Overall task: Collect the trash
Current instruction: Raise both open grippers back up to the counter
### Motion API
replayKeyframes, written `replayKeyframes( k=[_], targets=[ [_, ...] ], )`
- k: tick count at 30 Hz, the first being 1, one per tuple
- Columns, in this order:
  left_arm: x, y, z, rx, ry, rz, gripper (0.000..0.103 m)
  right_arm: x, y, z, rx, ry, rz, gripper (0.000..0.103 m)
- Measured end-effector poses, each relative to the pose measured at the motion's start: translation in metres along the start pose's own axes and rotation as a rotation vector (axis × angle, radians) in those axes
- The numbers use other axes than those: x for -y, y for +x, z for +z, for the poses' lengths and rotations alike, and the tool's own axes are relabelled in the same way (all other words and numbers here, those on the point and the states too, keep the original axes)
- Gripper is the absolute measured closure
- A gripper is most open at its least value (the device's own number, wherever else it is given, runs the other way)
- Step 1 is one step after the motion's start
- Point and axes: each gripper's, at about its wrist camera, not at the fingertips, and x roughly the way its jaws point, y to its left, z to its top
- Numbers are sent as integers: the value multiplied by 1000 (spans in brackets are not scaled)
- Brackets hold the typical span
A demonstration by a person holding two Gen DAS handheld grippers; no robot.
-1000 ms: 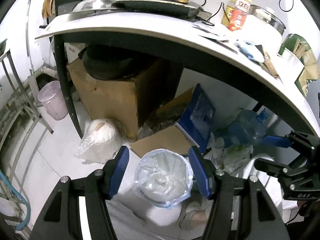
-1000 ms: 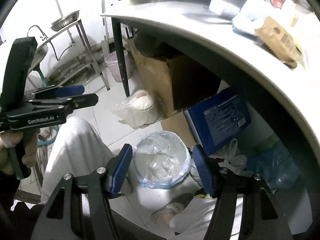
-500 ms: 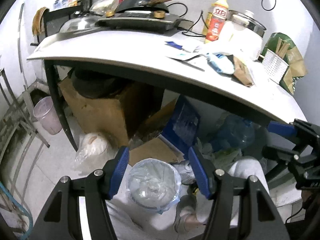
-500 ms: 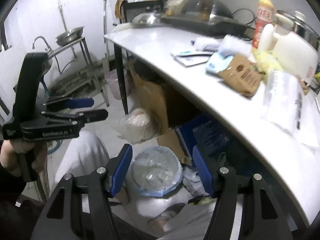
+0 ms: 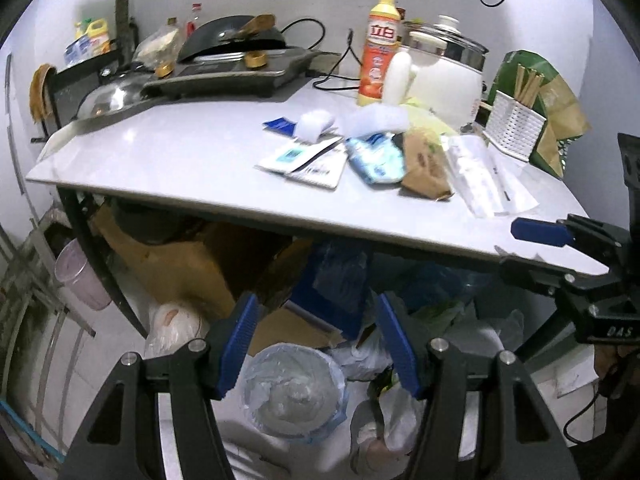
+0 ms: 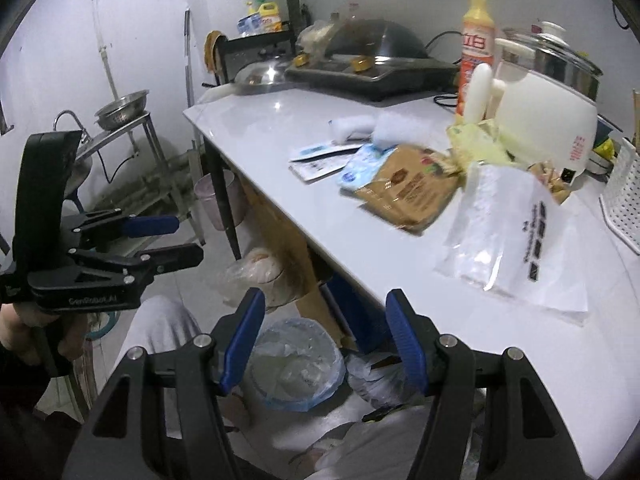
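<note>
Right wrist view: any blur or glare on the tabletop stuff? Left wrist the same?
Right wrist: brown packet and clear plastic bag smeared by motion blur, soft glare on the white tabletop. Left wrist: wrappers mildly blurred, table edge bowed by fisheye, dim under the table around the lined bin.

Blk grippers (image 5: 318, 340), blue pads (image 5: 240, 336)

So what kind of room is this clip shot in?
Most likely a small home kitchen: a wok on a cooktop at the back of the white counter, a rice cooker beside it, and a lined trash bin underneath.
</note>
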Motion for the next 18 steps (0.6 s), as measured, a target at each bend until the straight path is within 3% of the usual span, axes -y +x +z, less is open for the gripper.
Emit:
replayKeyframes(
  k=[7,18],
  targets=[
    [27,4,24,13,54,-14,41,33,-14,14,45,44,-31,42],
    [65,22,53,17,118,-39,41,103,-31,9,69,141,-120,41]
  ],
)
